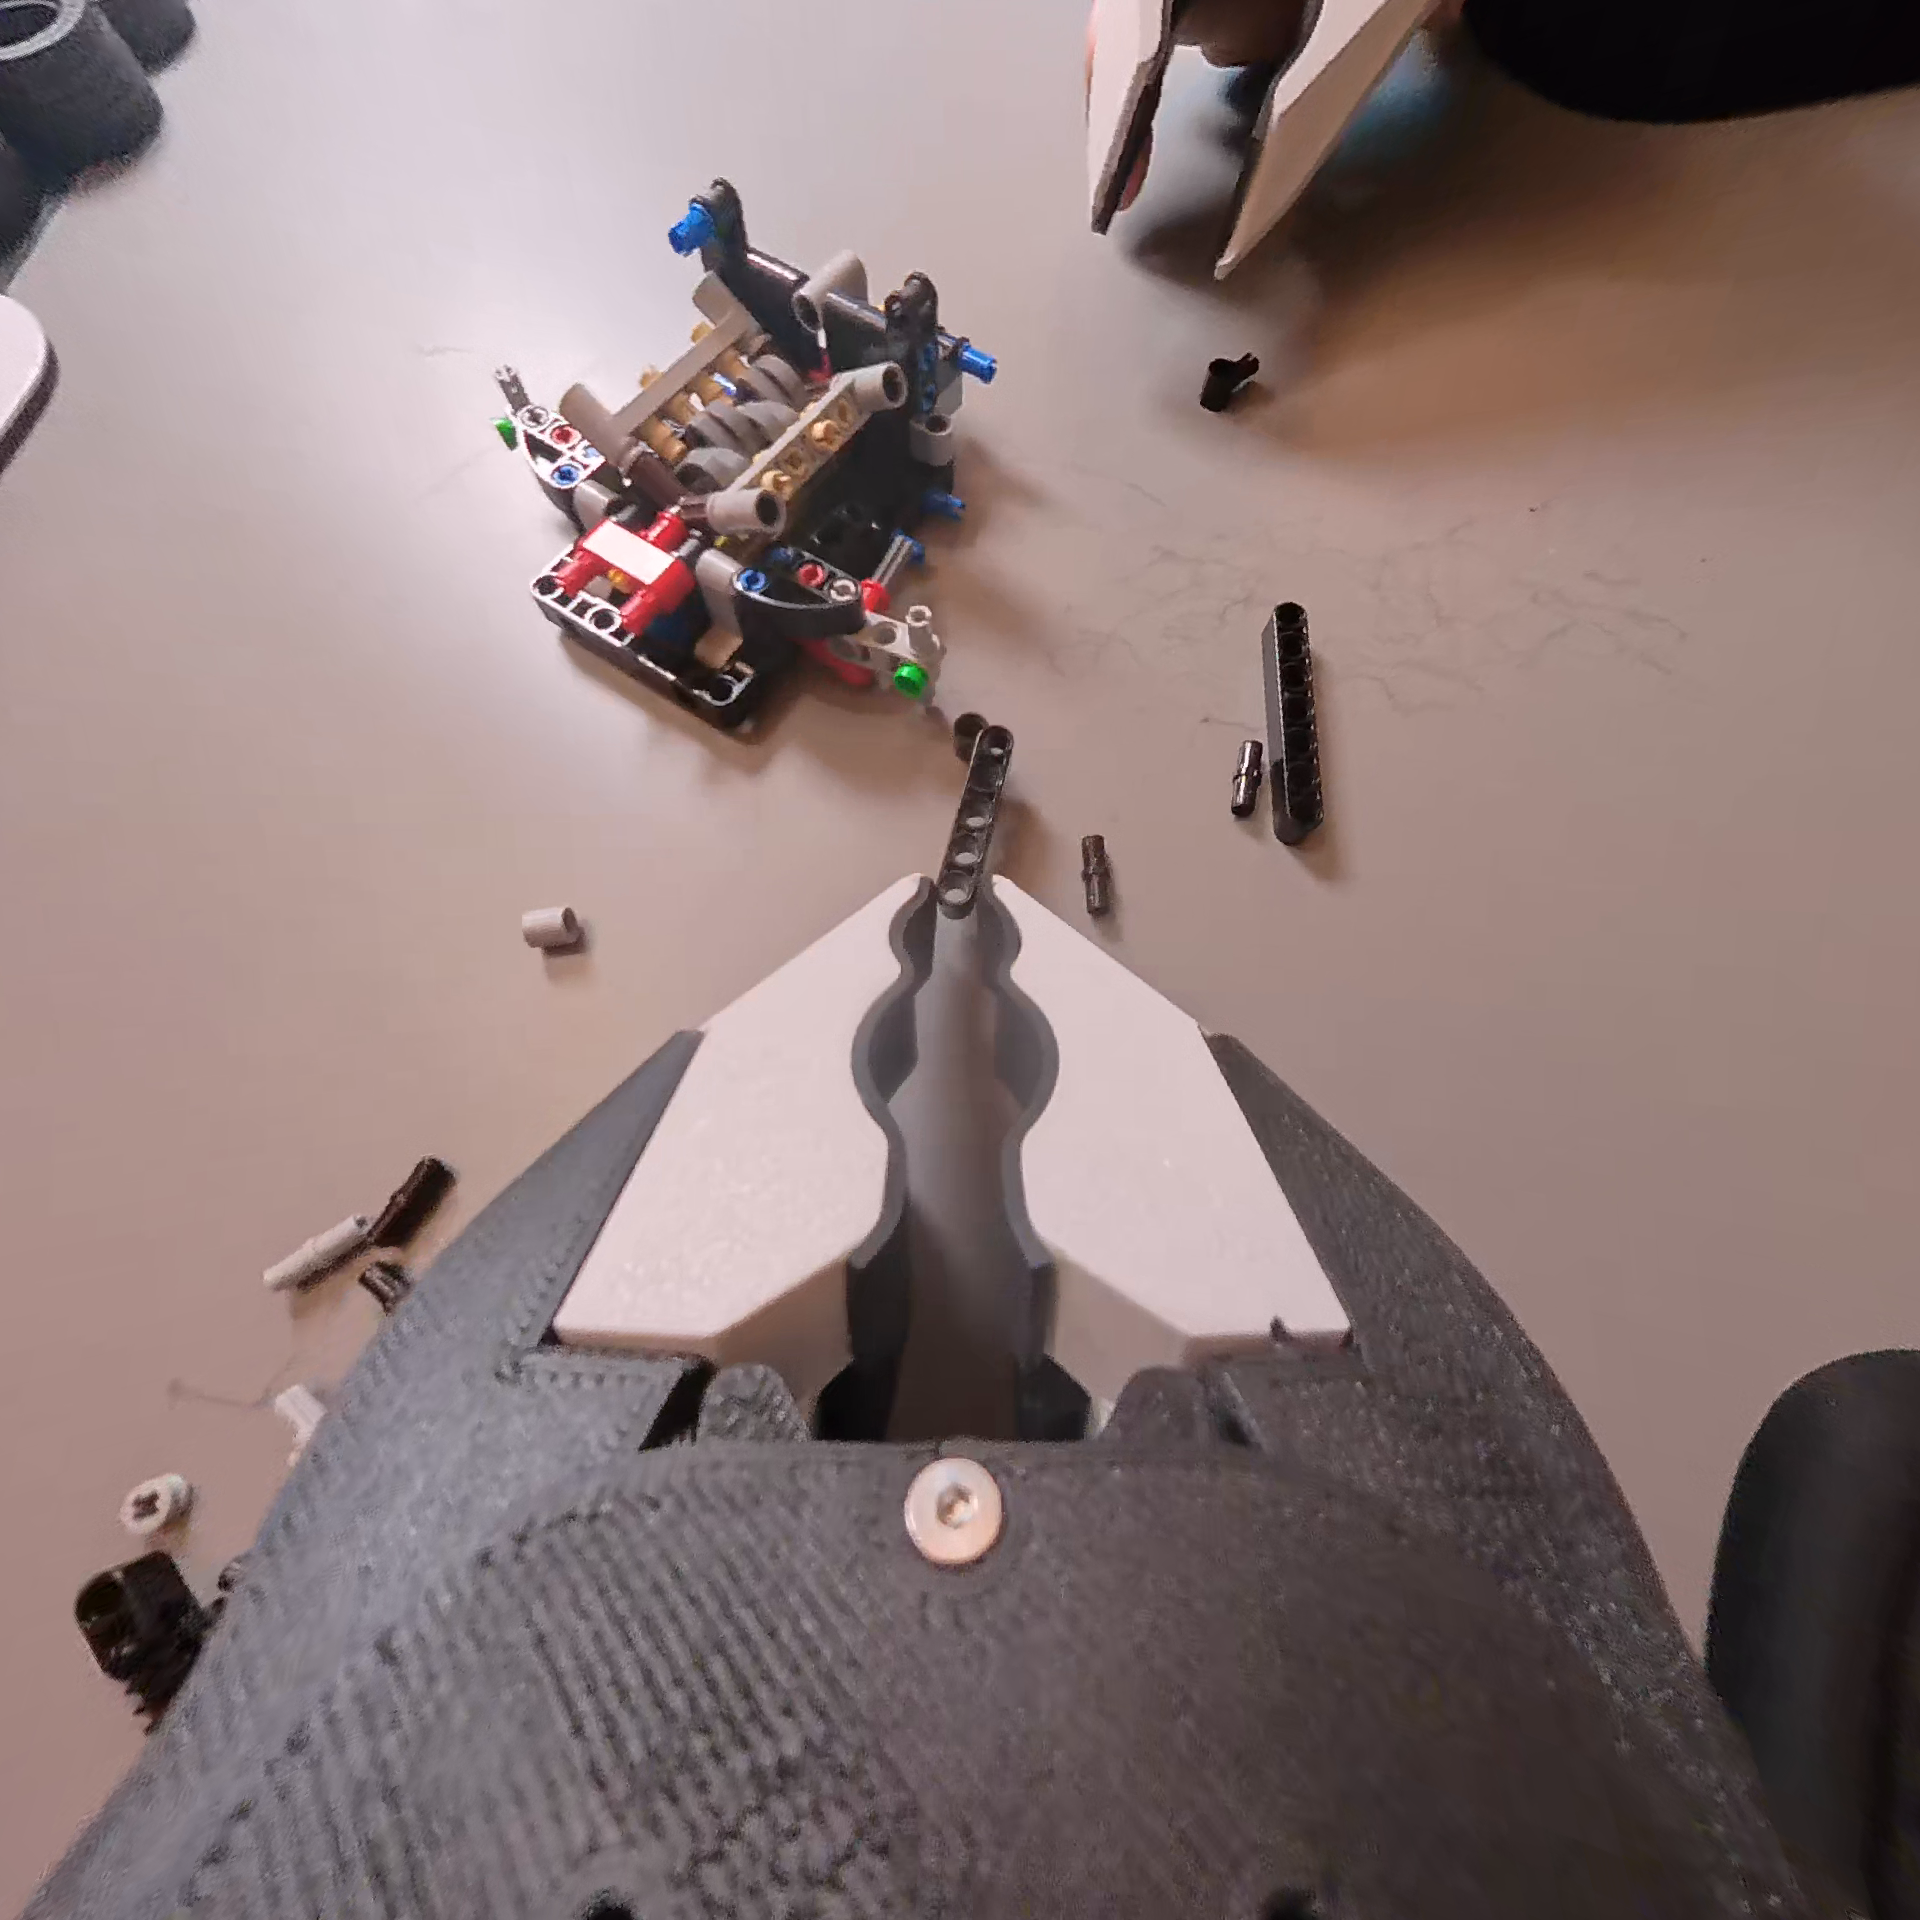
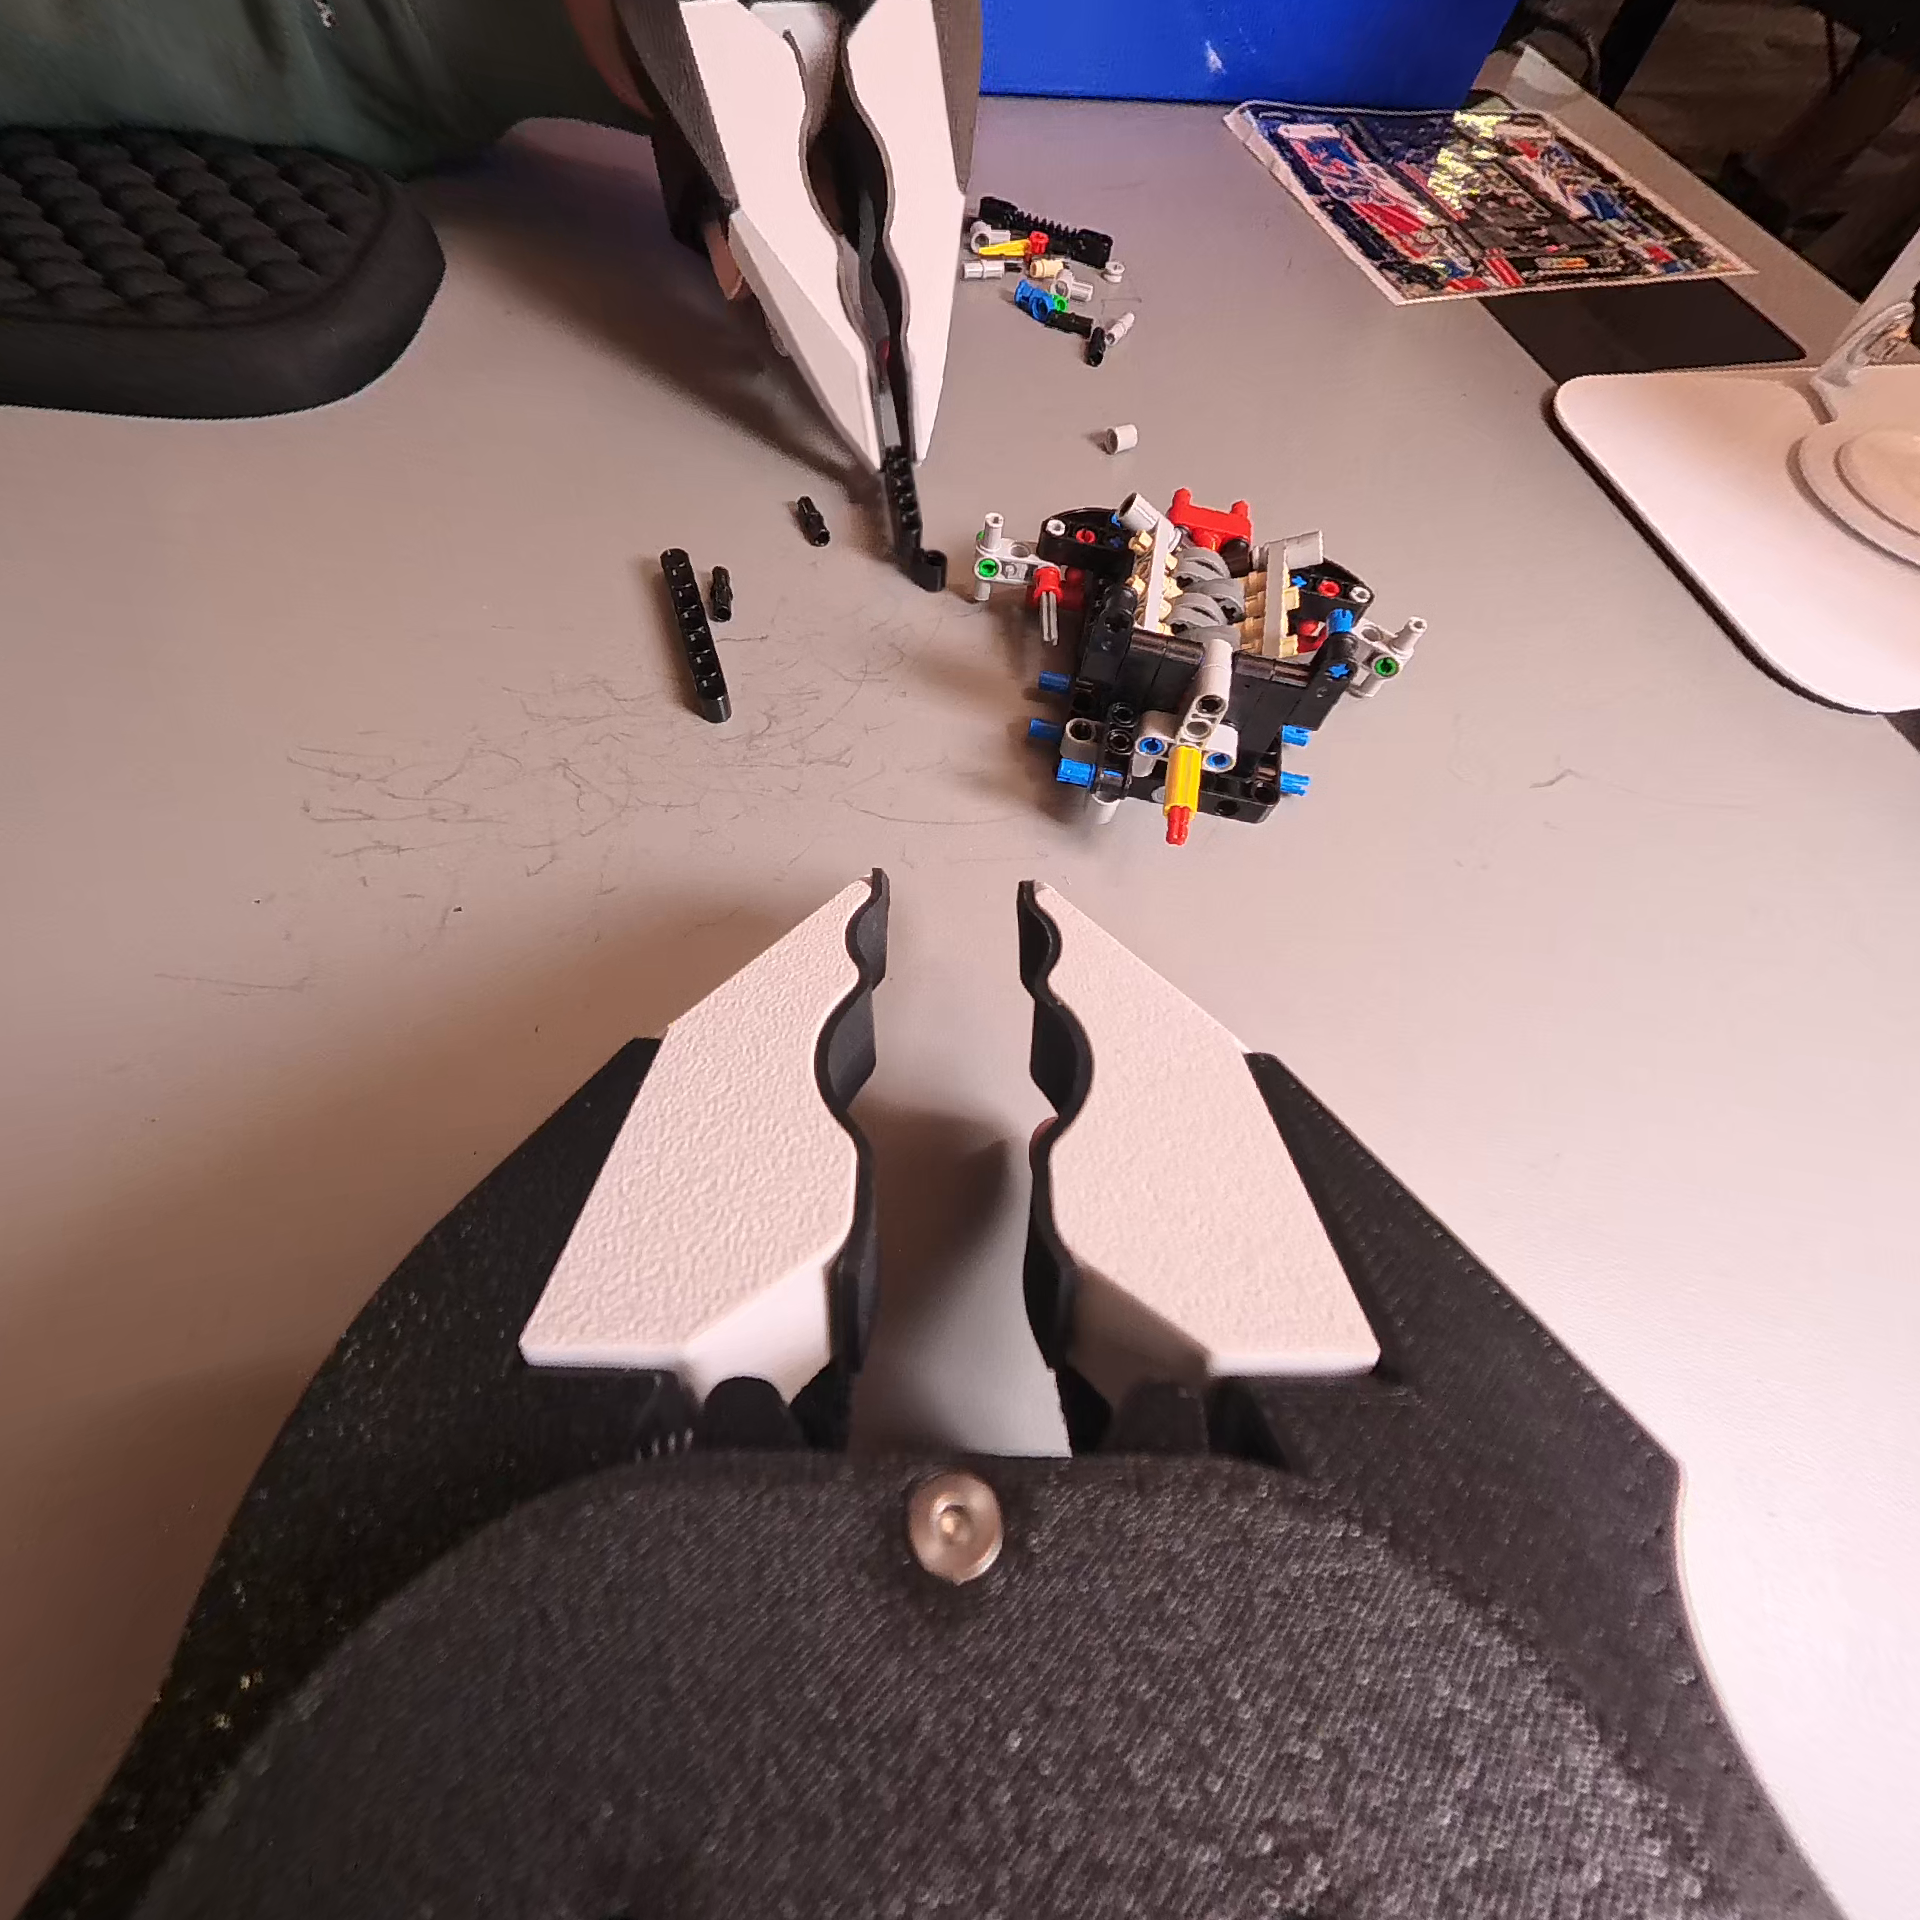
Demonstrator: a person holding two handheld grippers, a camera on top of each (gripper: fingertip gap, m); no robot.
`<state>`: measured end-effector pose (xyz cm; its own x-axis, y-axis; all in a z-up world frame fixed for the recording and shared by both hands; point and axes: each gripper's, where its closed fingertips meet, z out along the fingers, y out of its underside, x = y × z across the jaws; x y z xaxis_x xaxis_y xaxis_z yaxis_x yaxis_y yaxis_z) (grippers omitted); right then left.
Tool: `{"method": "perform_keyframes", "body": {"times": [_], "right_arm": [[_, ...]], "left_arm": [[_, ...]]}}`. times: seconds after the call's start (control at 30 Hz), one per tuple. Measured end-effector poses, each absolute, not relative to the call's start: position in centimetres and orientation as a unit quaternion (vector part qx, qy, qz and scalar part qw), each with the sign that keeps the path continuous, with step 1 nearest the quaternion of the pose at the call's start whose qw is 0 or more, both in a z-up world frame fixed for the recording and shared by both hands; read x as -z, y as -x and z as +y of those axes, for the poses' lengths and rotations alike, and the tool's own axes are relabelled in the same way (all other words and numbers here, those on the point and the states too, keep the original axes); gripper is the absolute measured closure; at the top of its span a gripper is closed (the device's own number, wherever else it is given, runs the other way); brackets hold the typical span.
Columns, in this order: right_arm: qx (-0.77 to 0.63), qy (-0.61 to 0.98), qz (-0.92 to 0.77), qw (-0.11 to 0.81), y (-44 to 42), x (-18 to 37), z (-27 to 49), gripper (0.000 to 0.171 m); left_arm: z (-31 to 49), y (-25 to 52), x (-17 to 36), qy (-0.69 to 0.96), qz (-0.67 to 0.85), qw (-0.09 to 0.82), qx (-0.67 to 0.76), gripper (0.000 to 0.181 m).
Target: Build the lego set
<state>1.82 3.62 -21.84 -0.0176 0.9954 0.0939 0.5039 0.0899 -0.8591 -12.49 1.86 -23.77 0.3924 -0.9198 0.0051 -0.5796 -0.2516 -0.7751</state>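
Two grippers: our left gripper clenched a black L-beam; our right gripper stood released, near the model.

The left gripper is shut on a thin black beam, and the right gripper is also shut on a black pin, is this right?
Not quite. The left gripper is shut on the thin black beam, but the right gripper holds nothing: in the right wrist view its jaws stand apart over the bare table.
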Motion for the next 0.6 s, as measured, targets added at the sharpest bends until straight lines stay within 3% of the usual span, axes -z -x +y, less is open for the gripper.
{"method": "perform_keyframes", "body": {"times": [0.6], "right_arm": [[-0.334, 0.586, -0.627, 0.390, -1.6, 21.0, 3.5, 0.148]], "left_arm": [[1.1, 9.9, 20.0, 0.745, 0.479, 0.429, 0.181, 0.175]]}}
